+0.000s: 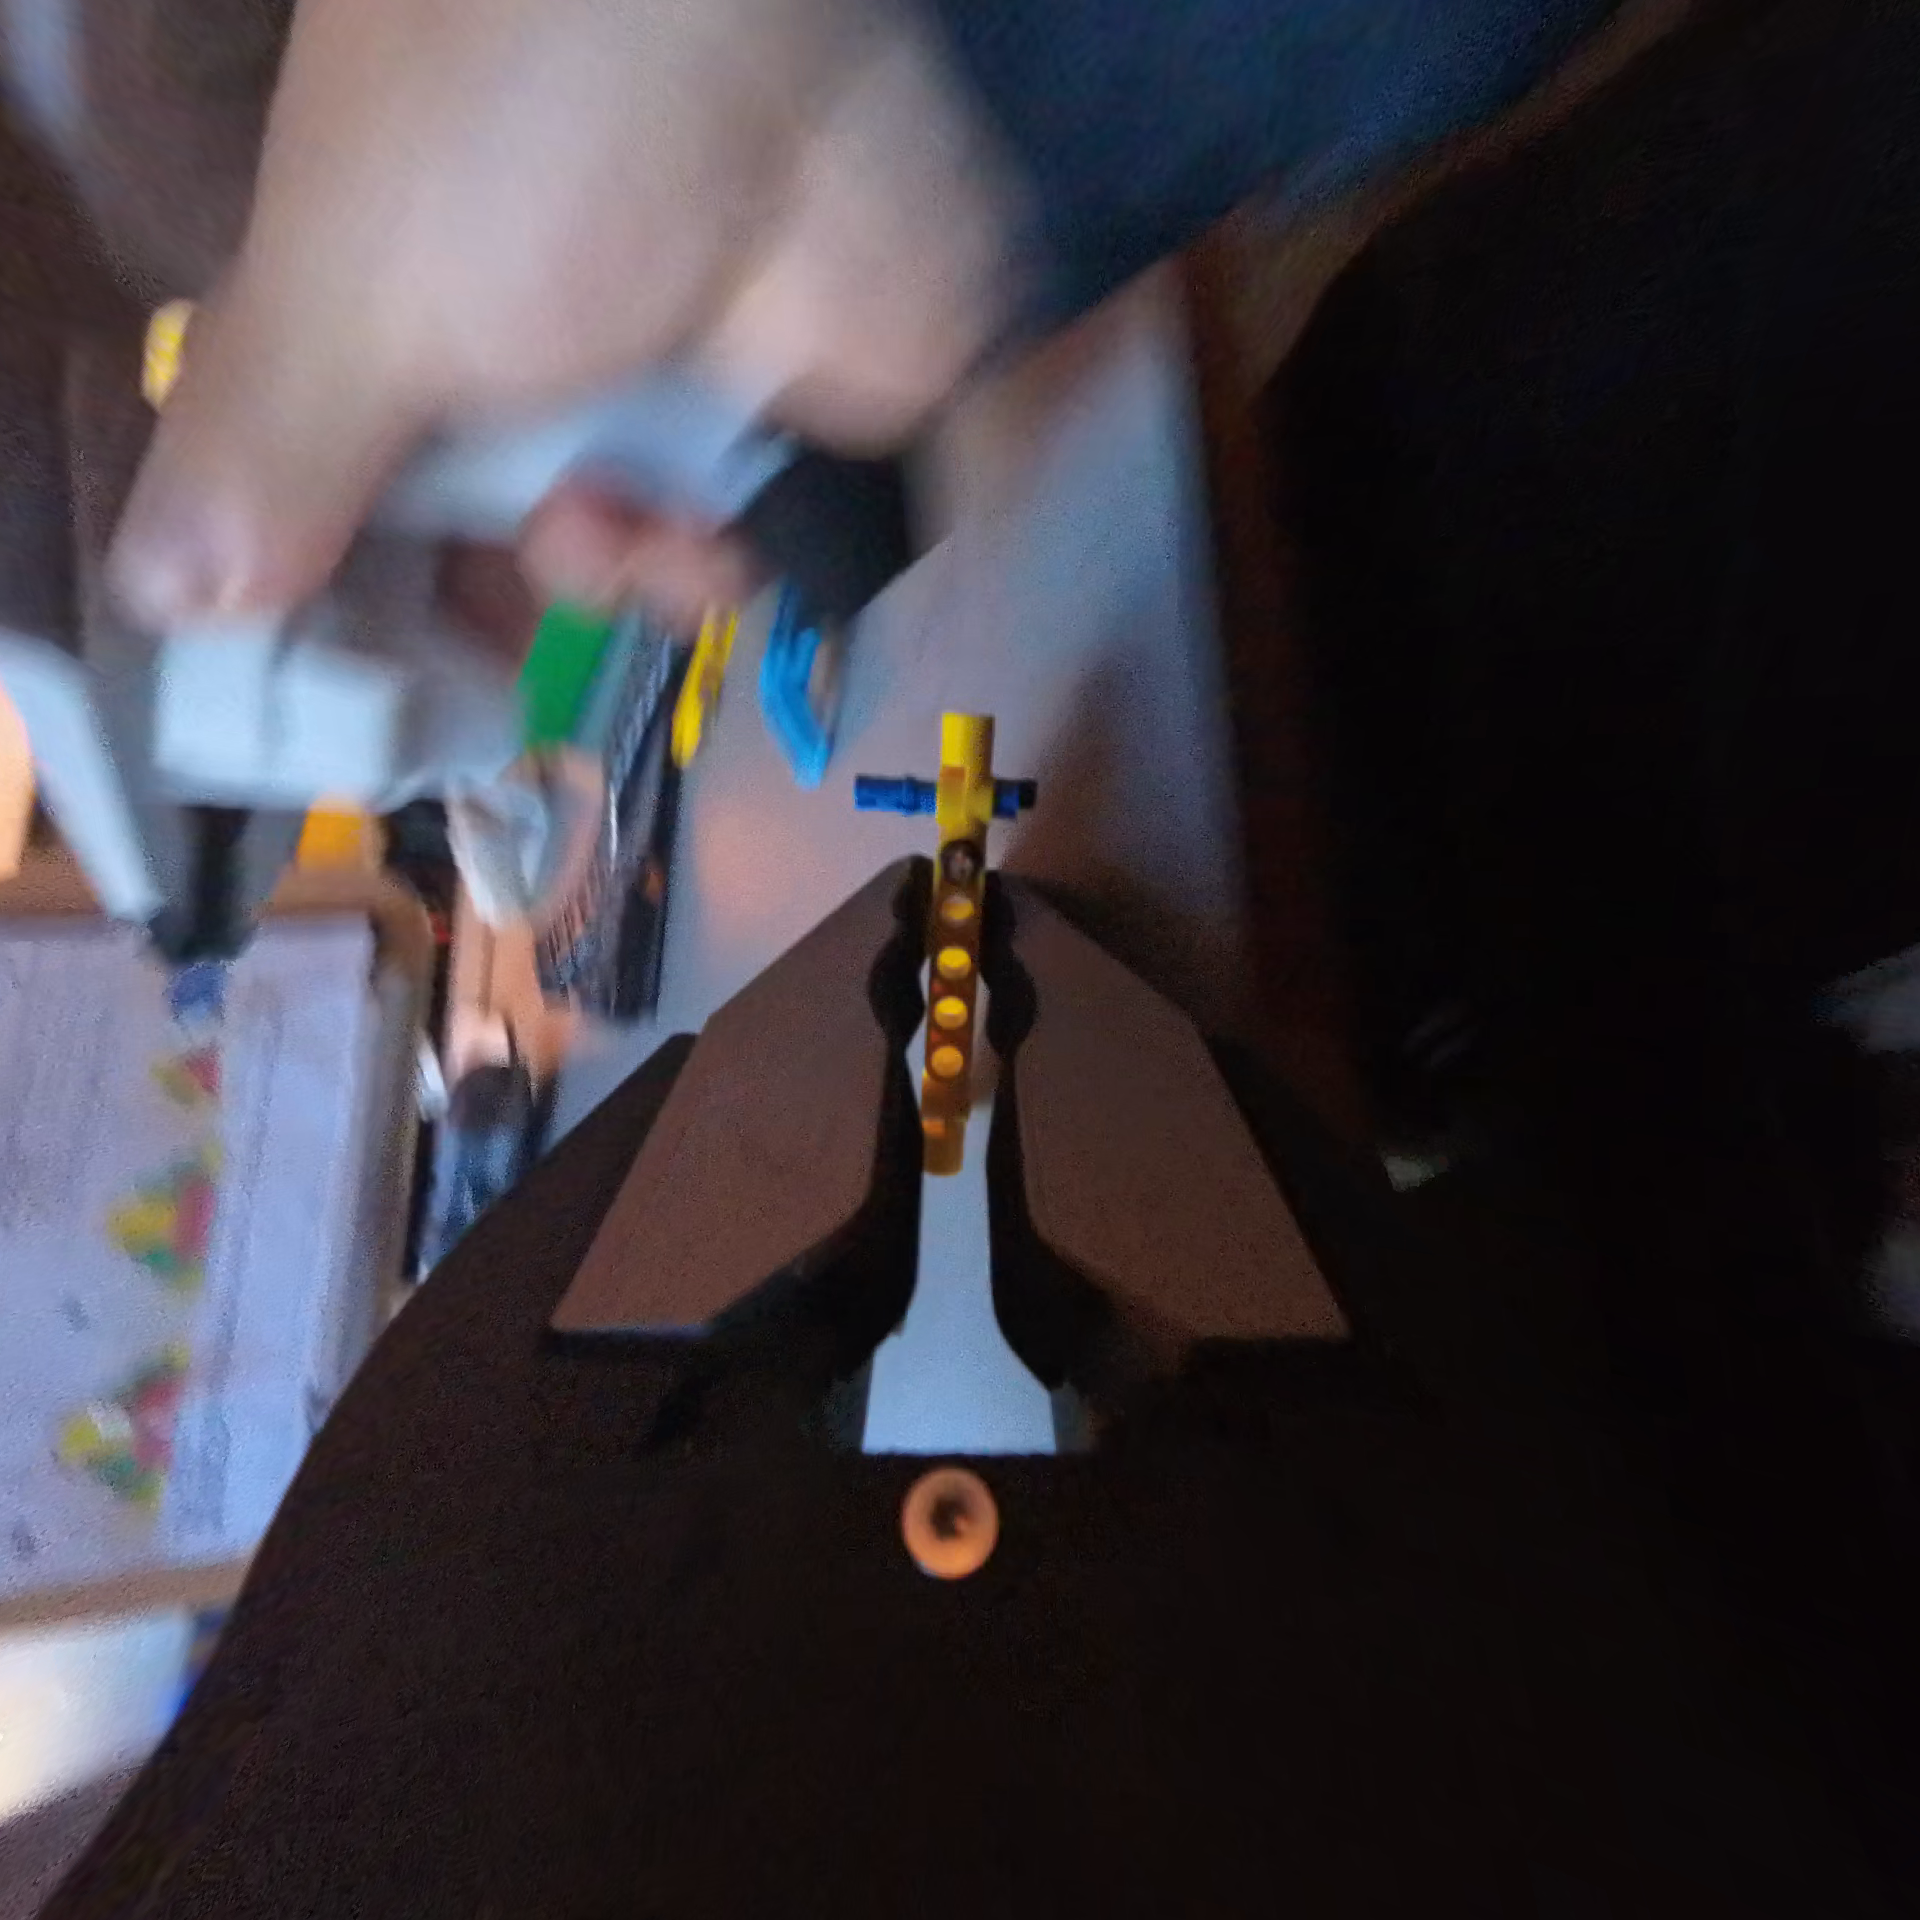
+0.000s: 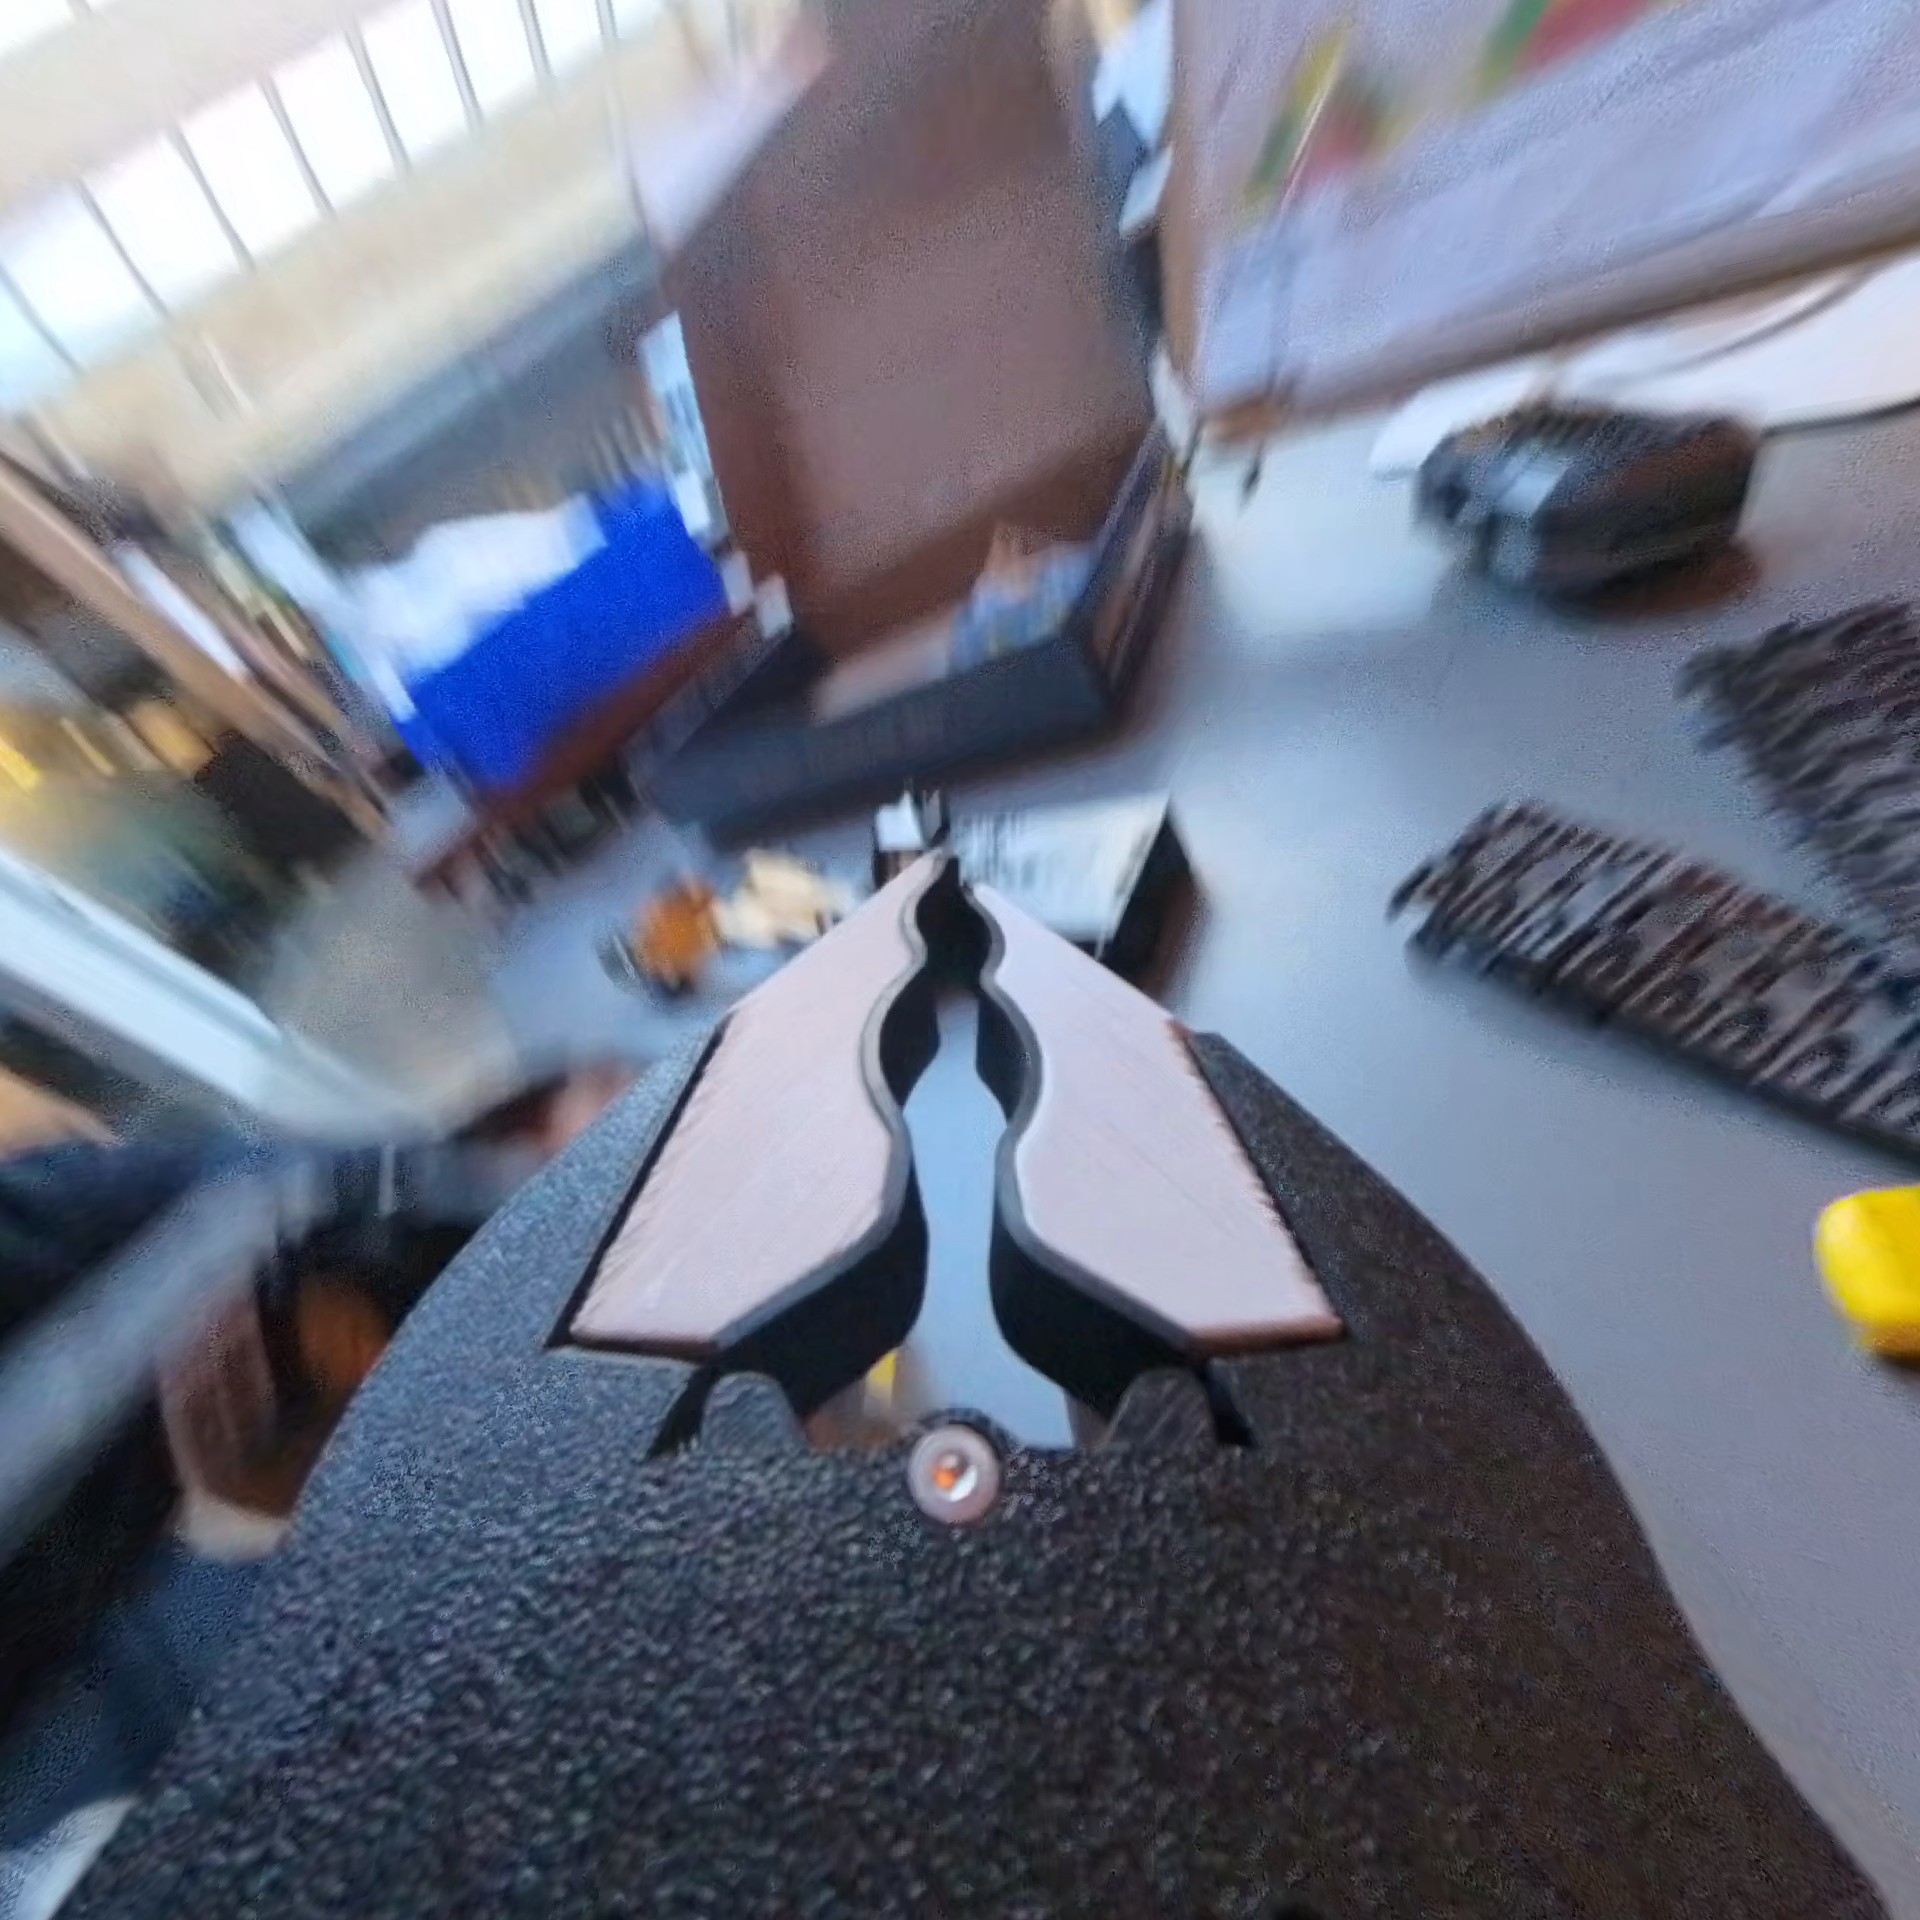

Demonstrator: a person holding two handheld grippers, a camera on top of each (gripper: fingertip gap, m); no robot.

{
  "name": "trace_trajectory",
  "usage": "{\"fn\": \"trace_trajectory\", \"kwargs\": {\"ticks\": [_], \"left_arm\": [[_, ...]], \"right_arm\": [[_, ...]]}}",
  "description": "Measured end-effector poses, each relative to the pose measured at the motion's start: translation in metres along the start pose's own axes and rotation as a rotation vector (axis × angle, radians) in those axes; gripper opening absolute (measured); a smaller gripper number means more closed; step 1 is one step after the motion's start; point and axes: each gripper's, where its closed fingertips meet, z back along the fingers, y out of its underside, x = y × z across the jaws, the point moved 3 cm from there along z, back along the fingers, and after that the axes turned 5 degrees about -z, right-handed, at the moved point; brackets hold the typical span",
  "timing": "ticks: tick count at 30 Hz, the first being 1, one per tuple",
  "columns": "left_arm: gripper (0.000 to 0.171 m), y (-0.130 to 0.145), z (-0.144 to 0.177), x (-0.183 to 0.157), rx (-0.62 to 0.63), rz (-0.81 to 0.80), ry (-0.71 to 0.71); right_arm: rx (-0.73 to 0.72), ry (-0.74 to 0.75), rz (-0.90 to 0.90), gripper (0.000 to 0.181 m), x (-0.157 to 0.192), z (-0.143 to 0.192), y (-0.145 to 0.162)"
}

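My left gripper (image 1: 956, 883) is shut on a yellow perforated toy beam (image 1: 954, 997), which stands up between the fingers with a blue pin (image 1: 902, 794) pushed crosswise through its top. Above and to the left, a person's hand (image 1: 540, 312) holds the other gripper (image 1: 281, 727), blurred by motion; what its tips hold cannot be told. In the right wrist view my right gripper (image 2: 951, 868) is shut with its tips touching and nothing visible between them. It hovers above a grey table (image 2: 1455, 1299).
Blurred green (image 1: 561, 675), yellow (image 1: 707, 675) and blue (image 1: 795, 696) toy parts lie beyond the left gripper. A printed sheet (image 1: 156, 1195) is at left. In the right wrist view, black toothed strips (image 2: 1683, 977), a yellow piece (image 2: 1870, 1278), a black device (image 2: 1590, 499) and a dark tray (image 2: 894, 717) sit on the table. Tip to tip, the grippers are about 15 centimeters apart.
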Motion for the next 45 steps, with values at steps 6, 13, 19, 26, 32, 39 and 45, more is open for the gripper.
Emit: {"fn": "trace_trajectory", "kwargs": {"ticks": [6,13,19,26,32,39,45], "left_arm": [[0.005,-0.007,-0.008,0.007,0.038,0.132,0.018],[0.006,0.028,-0.014,0.031,0.137,0.214,-0.045],[0.006,0.03,-0.014,0.033,0.156,0.171,-0.081],[0.006,0.031,-0.013,0.035,0.162,0.182,-0.091],[0.006,0.035,-0.013,0.036,0.191,0.171,-0.097],[0.006,0.036,-0.014,0.035,0.206,0.173,-0.094],[0.006,0.039,-0.016,0.037,0.201,0.165,-0.1]], "right_arm": [[0.125,-0.005,0.087,0.0,0.0,0.006,-0.02],[0.225,-0.046,0.043,0.0,0.0,0.032,0.014],[0.431,0.015,0.129,0.016,0.008,0.047,0.057],[0.537,0.077,0.192,0.012,0.005,0.04,0.085],[0.51,0.044,0.076,0.003,0.004,0.035,0.089],[0.493,0.09,0.147,0.003,0.003,0.031,0.09],[0.441,0.076,0.117,0.0,0.001,0.029,0.087]]}}
